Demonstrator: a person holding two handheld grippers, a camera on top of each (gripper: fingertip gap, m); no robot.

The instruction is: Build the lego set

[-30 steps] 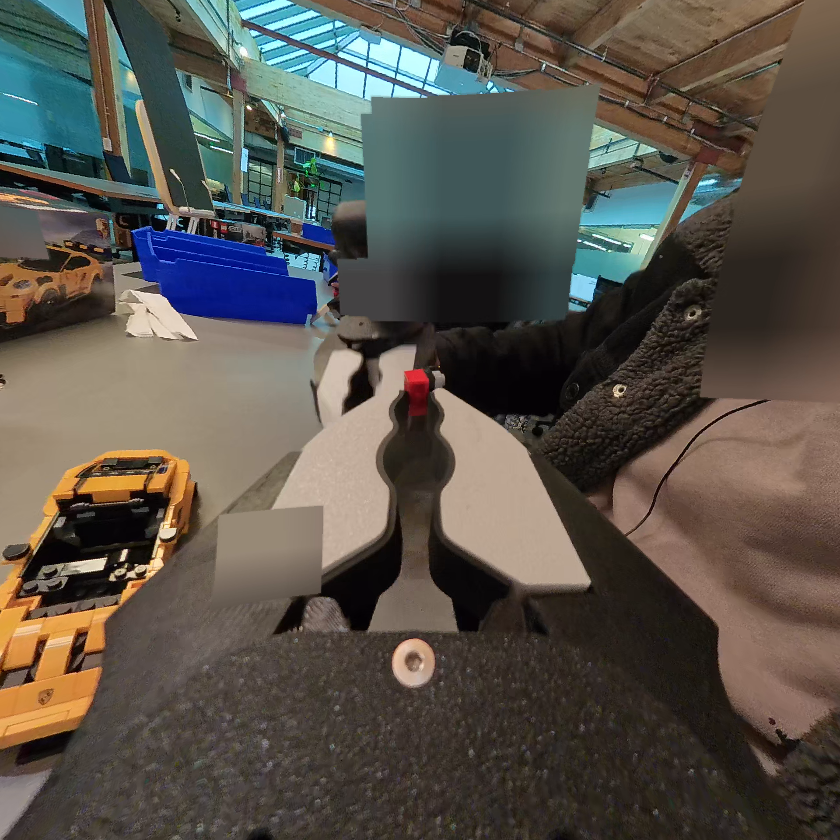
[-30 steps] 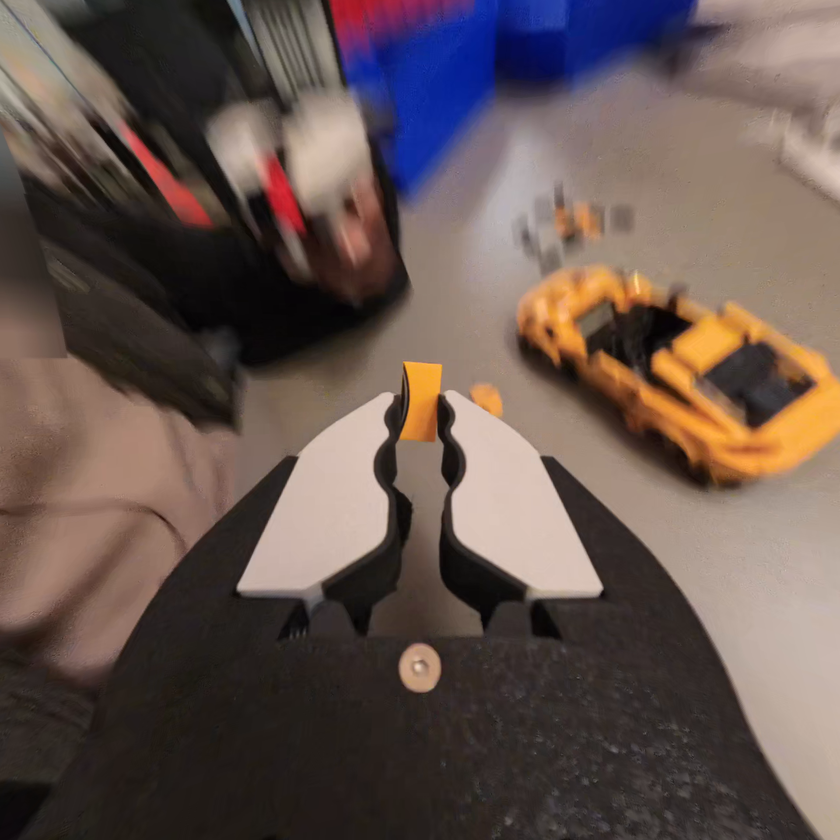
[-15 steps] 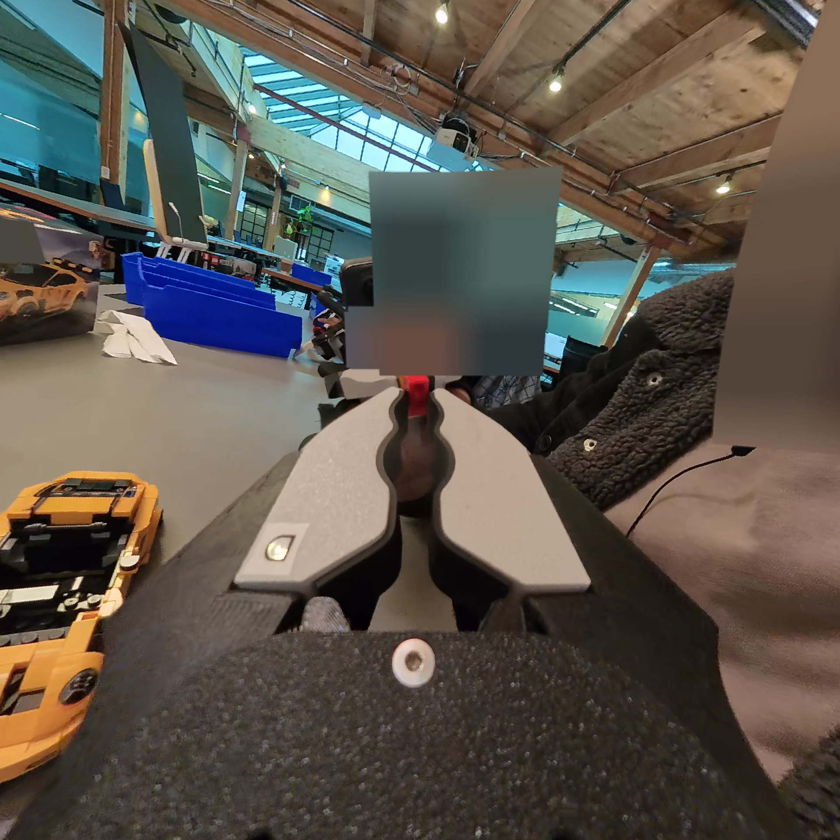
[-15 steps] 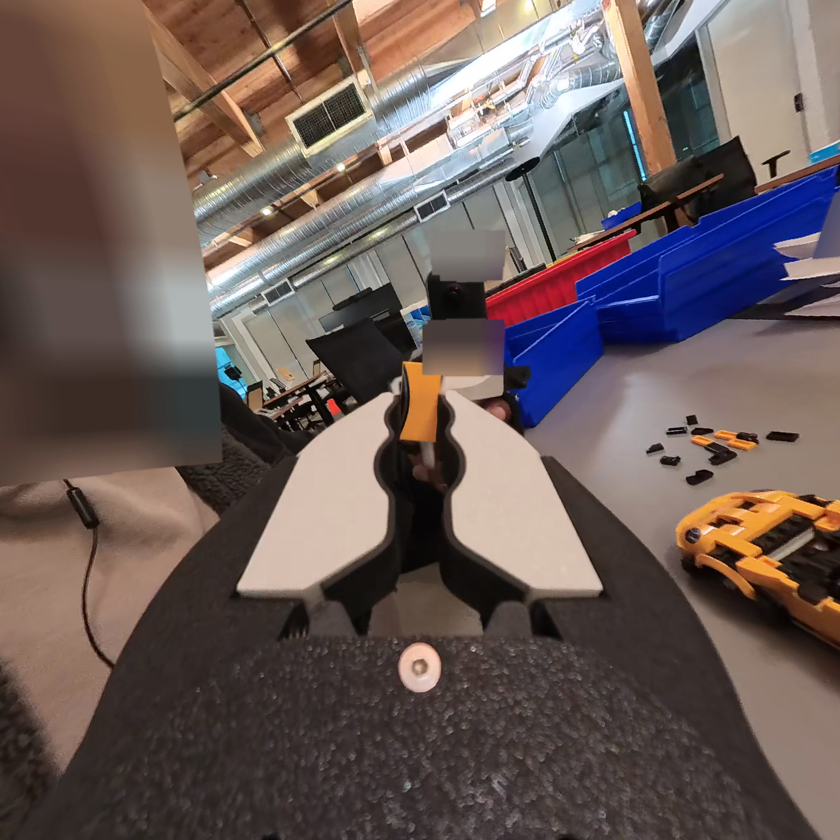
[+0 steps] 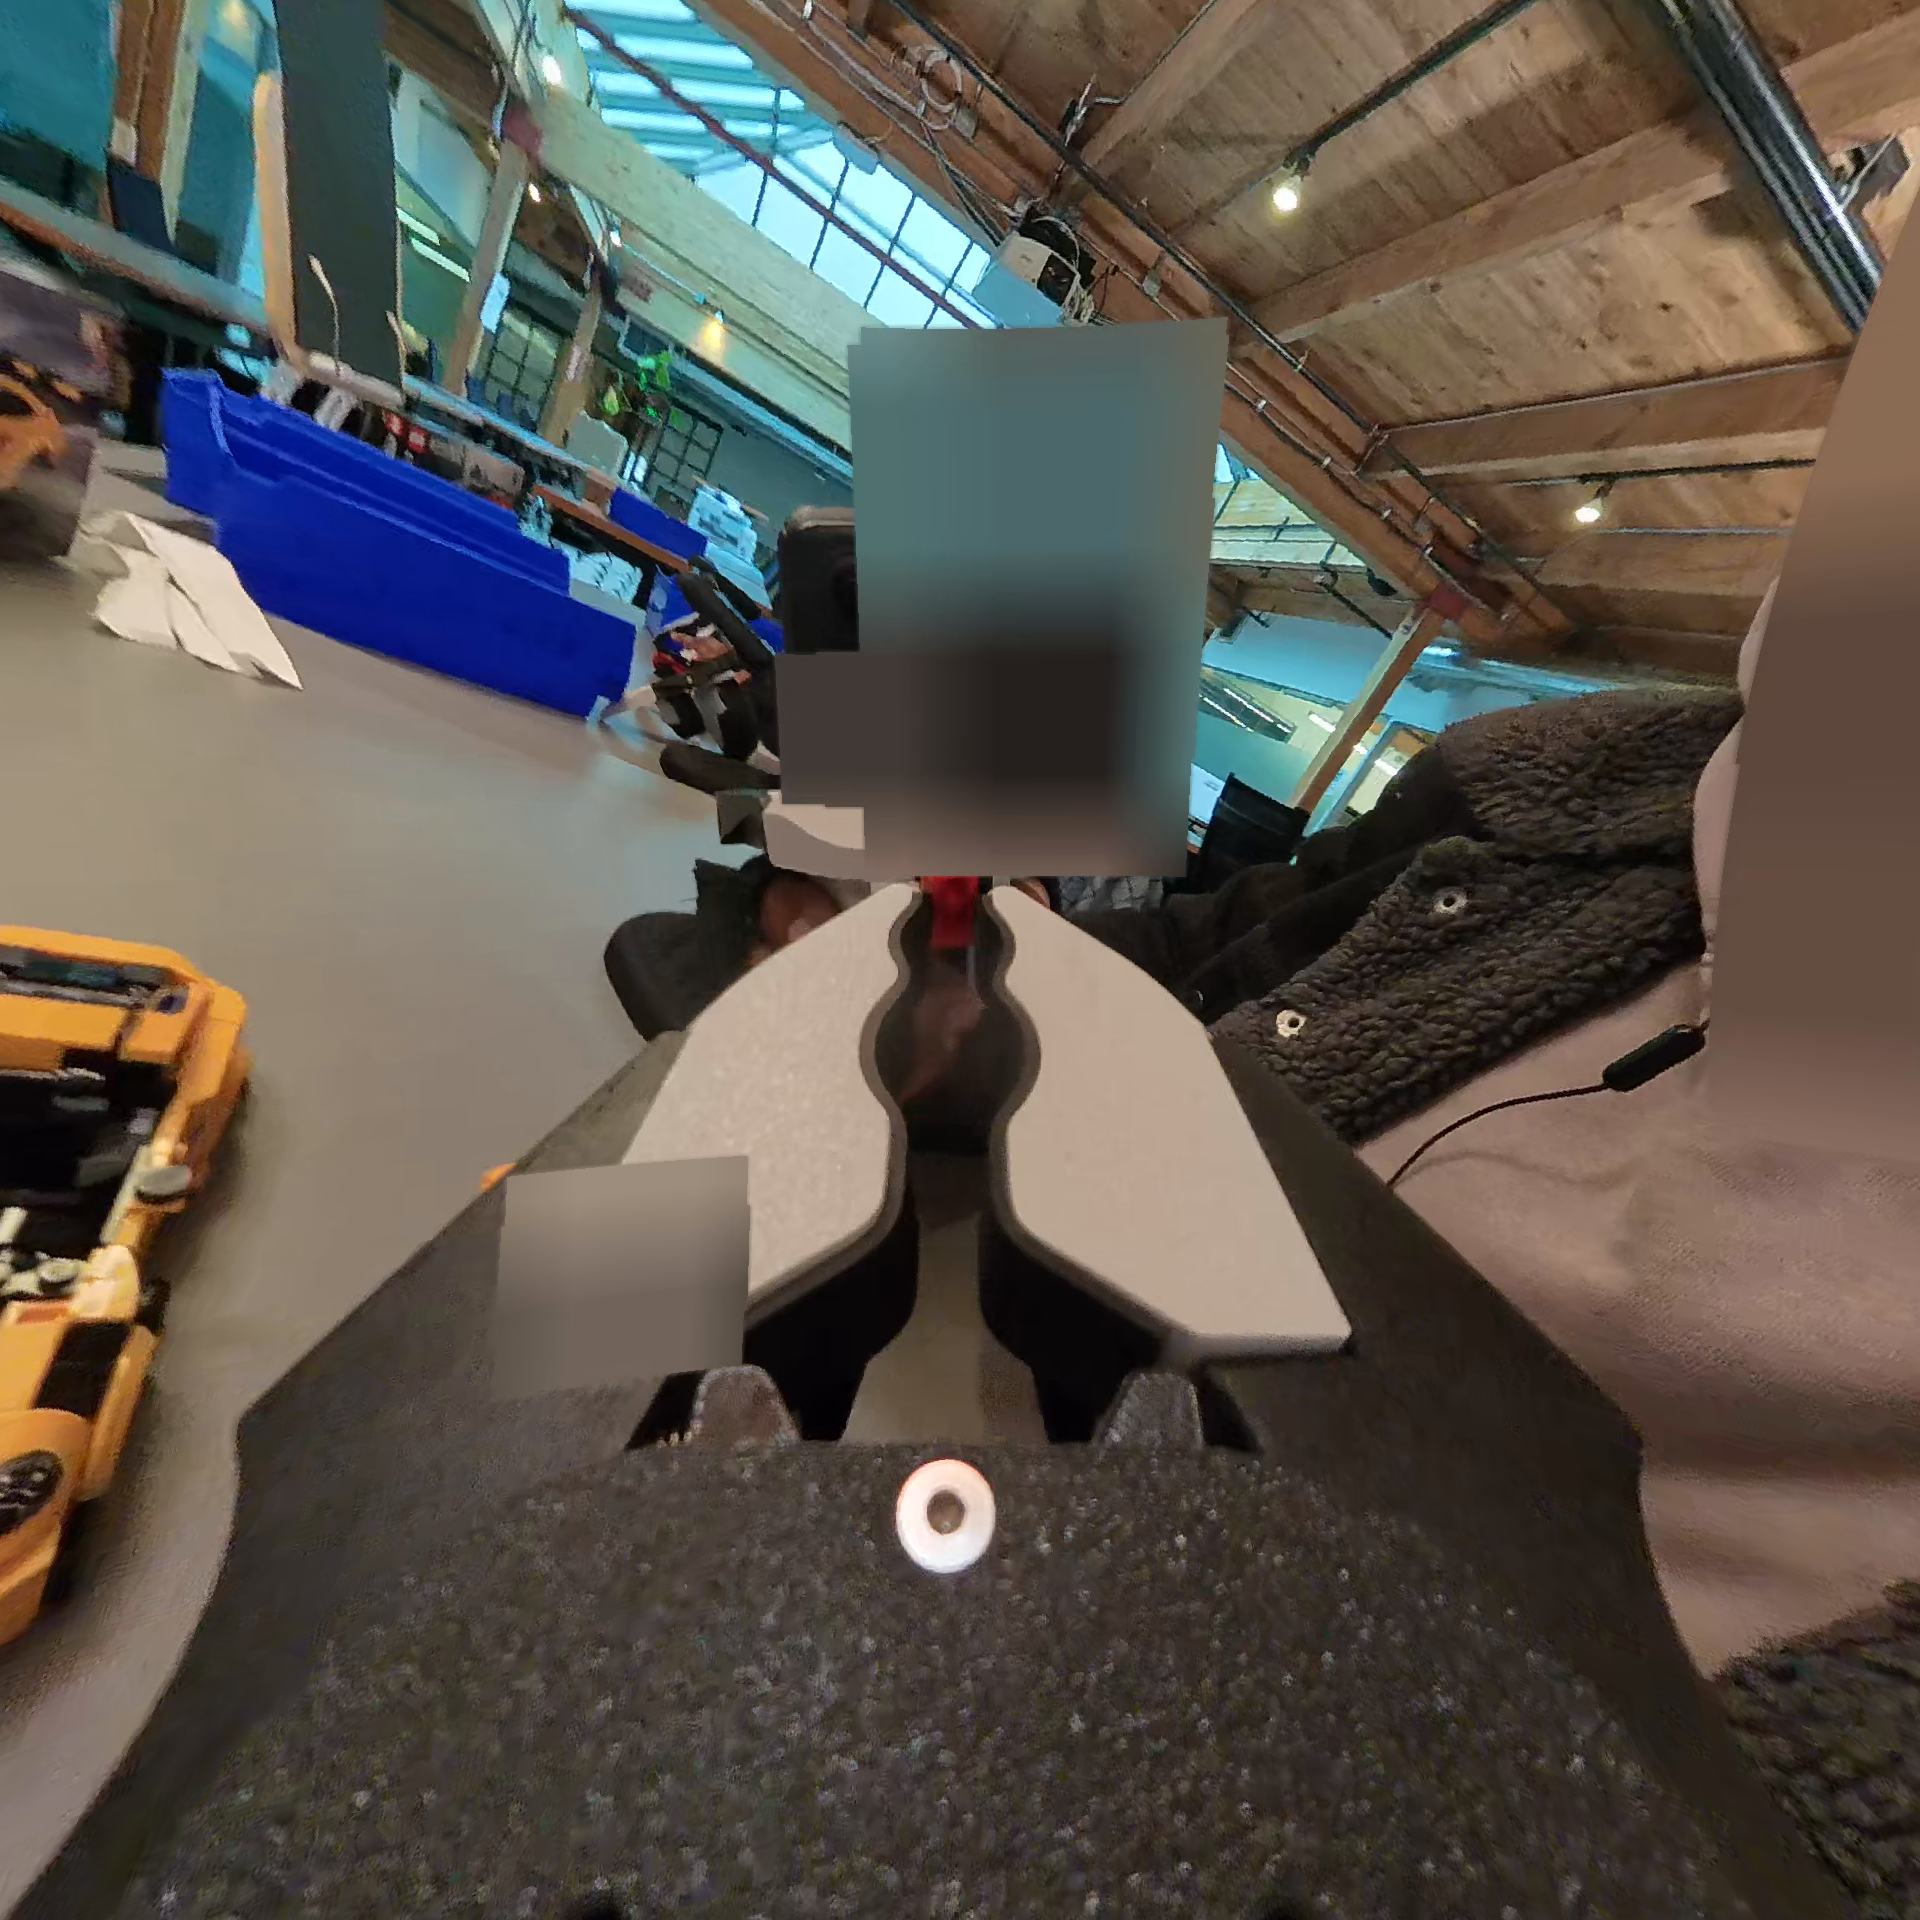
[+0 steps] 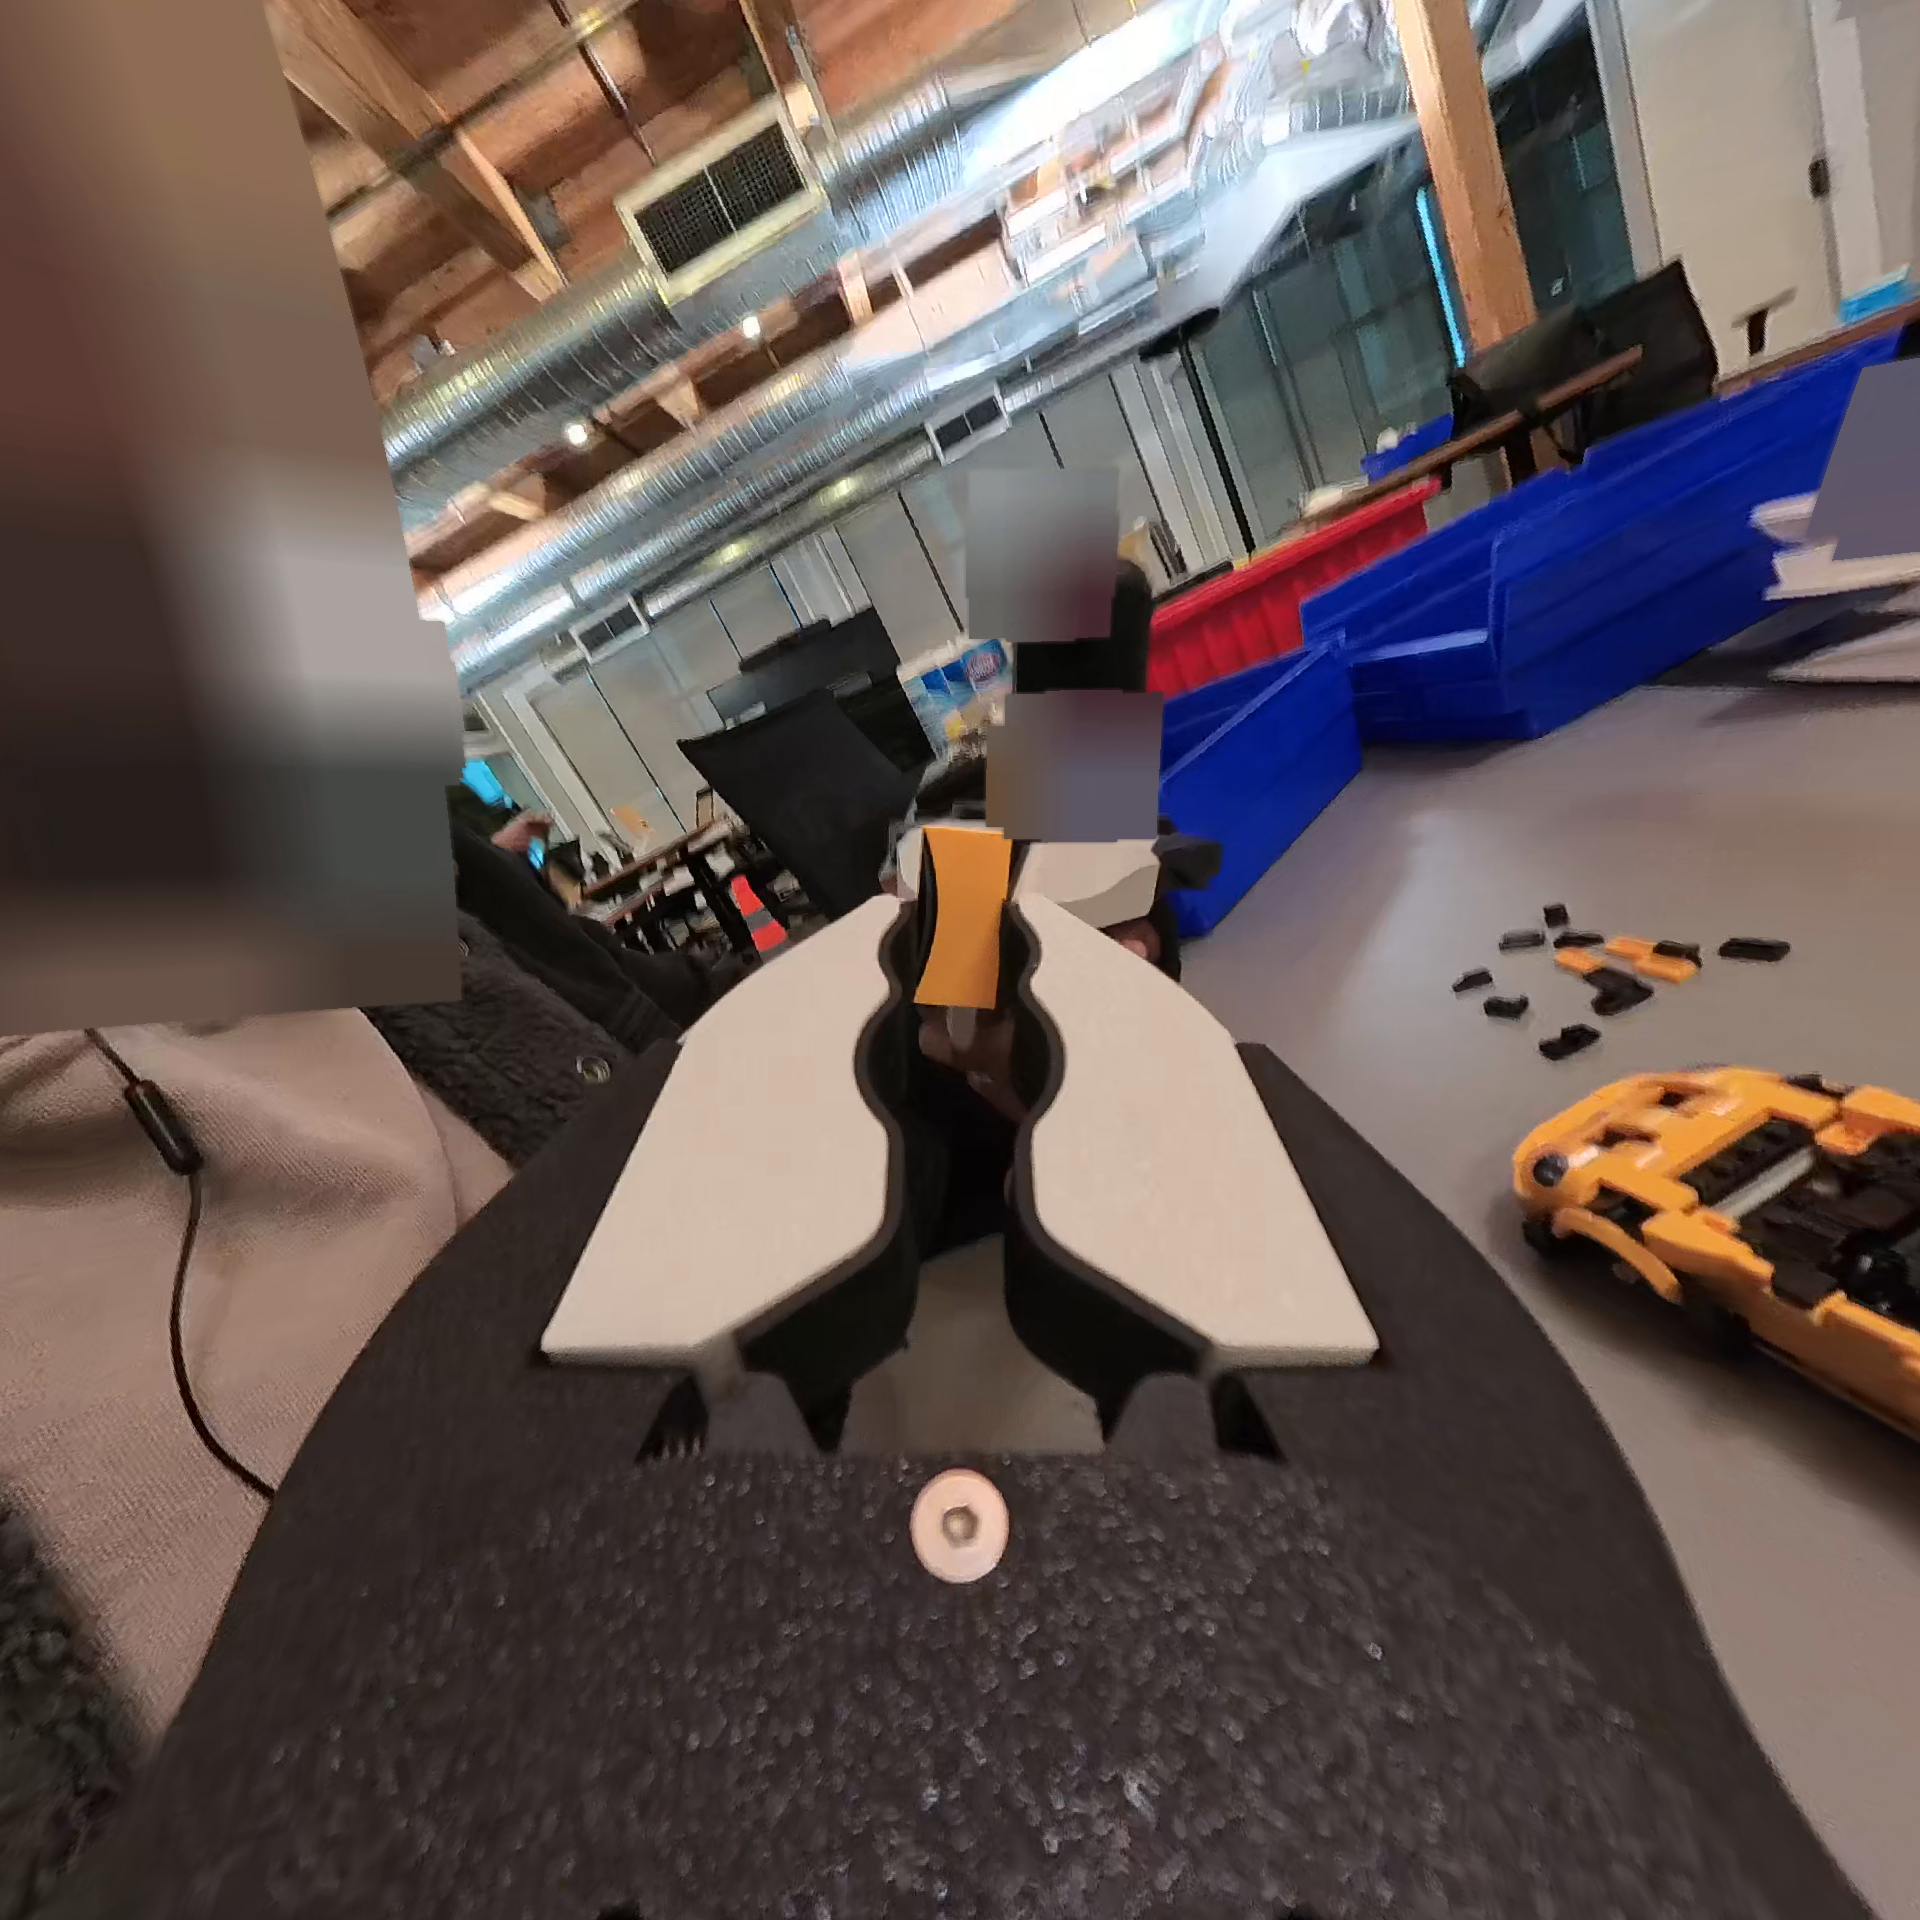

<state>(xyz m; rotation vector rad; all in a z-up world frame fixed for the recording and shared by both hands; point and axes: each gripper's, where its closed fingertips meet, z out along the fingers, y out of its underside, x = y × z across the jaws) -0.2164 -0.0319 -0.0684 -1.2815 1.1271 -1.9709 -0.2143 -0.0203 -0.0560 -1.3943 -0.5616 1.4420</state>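
My left gripper is shut on a small red piece and held up above the grey table, pointing at my right gripper. My right gripper is shut on a flat orange piece and points back at the left gripper, whose grey fingertips show just behind the orange piece. The two grippers meet tip to tip in the air. The half-built orange and black car lies on the table at the left of the left wrist view and at the right of the right wrist view.
Several loose black and orange pieces lie on the table beyond the car. Blue bins and a red bin stand at the far edge. White paper lies near the bins. The person's jacket is close by. Only a small space, under 4 cm, lies between the two pairs of fingers.
Both grippers have lifted and tilted up from the table. The right gripper swung from looking down at the car to facing the left gripper; the tips have closed in on each other.
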